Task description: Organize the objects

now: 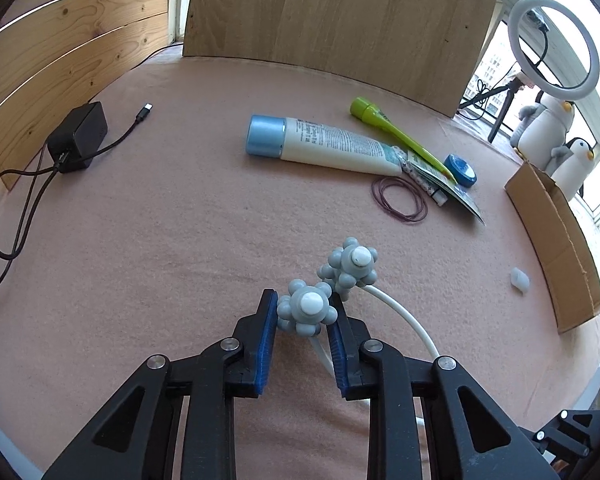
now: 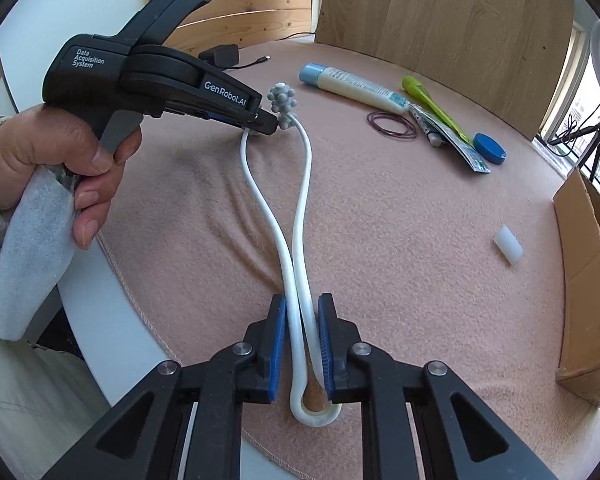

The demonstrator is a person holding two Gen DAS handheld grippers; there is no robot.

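Observation:
A white U-shaped massager [image 2: 300, 216] with two grey knobby heads lies on the pink cloth [image 1: 160, 220]. My left gripper [image 1: 304, 304] is shut on the nearer knobby head [image 1: 309, 310], with a blue pad pressing each side. The second head [image 1: 354, 266] sits free just beyond it. My right gripper [image 2: 302, 308] is shut on the two white arms, squeezed together just above the bend [image 2: 316, 416]. In the right wrist view a hand [image 2: 72, 160] holds the left gripper [image 2: 274, 124] at the far heads [image 2: 282, 100].
Beyond lie a cream tube with a blue cap [image 1: 328, 144], a green pen-like thing [image 1: 396, 132], a blue lid [image 1: 460, 168], rubber bands [image 1: 400, 200] and a sachet [image 1: 448, 184]. A cardboard box [image 1: 556, 240] stands right, with a small white piece [image 1: 520, 280] beside it. A black charger [image 1: 78, 136] sits far left.

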